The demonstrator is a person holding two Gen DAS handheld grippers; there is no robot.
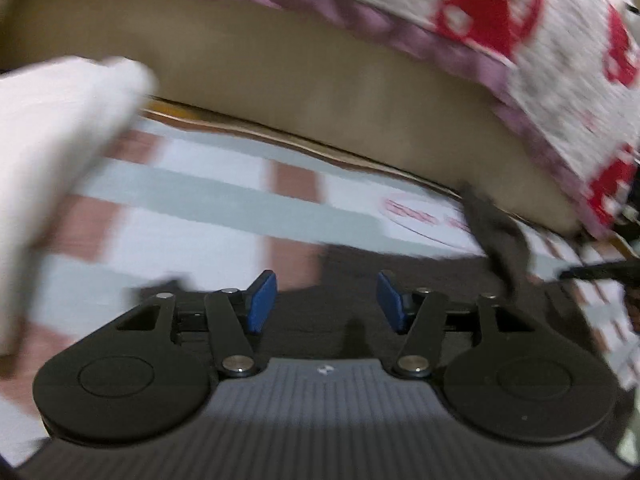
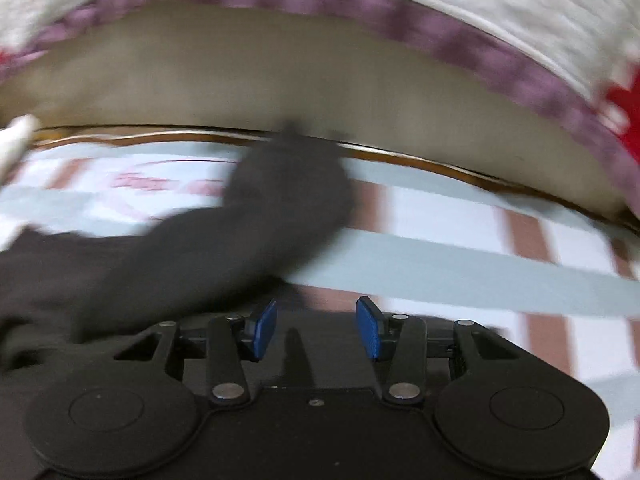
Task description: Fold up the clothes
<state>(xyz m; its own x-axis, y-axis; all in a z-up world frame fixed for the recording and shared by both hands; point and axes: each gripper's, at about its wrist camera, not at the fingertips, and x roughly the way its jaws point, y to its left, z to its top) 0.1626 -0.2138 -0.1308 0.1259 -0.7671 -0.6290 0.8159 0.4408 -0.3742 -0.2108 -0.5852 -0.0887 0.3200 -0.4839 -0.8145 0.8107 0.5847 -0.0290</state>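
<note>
A dark brown-grey garment (image 2: 168, 264) lies on a checked sheet (image 2: 460, 268); one limp end of it reaches up toward the bed's edge. In the left wrist view the same dark garment (image 1: 400, 280) spreads right in front of the fingers, a strip of it standing up at the right. My left gripper (image 1: 326, 300) is open over the dark cloth, blue pads apart with nothing between them. My right gripper (image 2: 316, 330) is open too, just right of the garment, over the sheet. Both views are blurred.
A white cloth (image 1: 52, 152) lies bunched at the left. Behind the sheet rises a beige board (image 2: 280, 92), topped by a white quilt with red prints and a purple border (image 1: 520, 40). The sheet (image 1: 200, 216) shows red and grey-blue stripes.
</note>
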